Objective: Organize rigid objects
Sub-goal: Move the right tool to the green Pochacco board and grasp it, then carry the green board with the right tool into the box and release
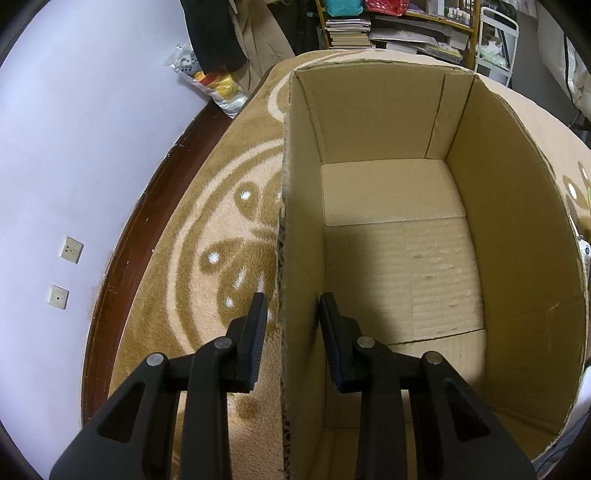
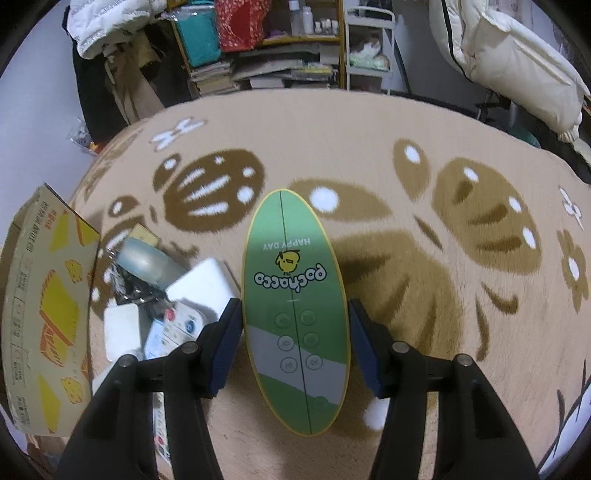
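In the left wrist view an open, empty cardboard box stands on the carpet. My left gripper straddles the box's left wall, one finger outside and one inside, with a gap on both sides of the cardboard. In the right wrist view my right gripper has its pads against both sides of a green oval "pochacco" device and holds it above the carpet. A pile of rigid items lies left of it: a white block, a tape roll and small white boxes.
A brown patterned carpet covers the floor. The box's printed outer side shows at the left edge. A wall with sockets and a dark skirting lies left. Bookshelves, a snack bag and hanging clothes stand behind.
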A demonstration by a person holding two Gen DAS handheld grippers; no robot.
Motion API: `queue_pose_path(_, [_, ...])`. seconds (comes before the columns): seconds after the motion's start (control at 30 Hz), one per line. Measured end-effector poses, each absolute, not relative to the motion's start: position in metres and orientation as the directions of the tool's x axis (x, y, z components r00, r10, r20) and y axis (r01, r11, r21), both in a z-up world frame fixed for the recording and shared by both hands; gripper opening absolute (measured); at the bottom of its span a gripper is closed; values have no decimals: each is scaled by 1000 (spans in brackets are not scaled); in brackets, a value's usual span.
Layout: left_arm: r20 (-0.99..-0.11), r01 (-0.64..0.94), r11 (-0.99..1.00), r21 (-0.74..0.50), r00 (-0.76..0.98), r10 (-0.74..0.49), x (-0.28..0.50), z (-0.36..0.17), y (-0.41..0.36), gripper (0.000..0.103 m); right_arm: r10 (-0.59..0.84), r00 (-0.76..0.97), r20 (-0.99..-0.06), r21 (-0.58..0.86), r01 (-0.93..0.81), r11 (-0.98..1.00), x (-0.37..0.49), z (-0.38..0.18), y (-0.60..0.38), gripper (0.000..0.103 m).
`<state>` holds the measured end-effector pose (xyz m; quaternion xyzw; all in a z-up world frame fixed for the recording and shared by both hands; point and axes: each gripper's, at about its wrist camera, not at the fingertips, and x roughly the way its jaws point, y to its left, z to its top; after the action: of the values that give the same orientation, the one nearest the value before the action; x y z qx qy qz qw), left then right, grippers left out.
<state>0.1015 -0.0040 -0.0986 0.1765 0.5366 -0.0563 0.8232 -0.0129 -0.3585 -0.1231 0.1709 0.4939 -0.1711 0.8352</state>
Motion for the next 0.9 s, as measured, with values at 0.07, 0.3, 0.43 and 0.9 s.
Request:
queue_pose_path(0.07, [-903, 283, 931, 231, 418, 97, 101, -98, -4, 29, -114, 465, -878, 121, 446, 887, -15, -119, -356, 60])
queue_pose_path(0.3, [-903, 284, 930, 233, 418, 99, 101, -98, -4, 29, -106, 514, -851, 128, 399, 908, -12, -105, -342, 60])
queue_pose_path(0.43, [-900, 286, 927, 244, 422, 107, 100, -98, -7, 29, -89, 558, -825, 148, 365, 919, -10, -90, -333, 60])
queue_pose_path(0.9, [-899, 291, 922, 256, 421, 117, 99, -99, -11, 27, 33, 685, -728, 193, 159, 968, 11, -36, -260, 60])
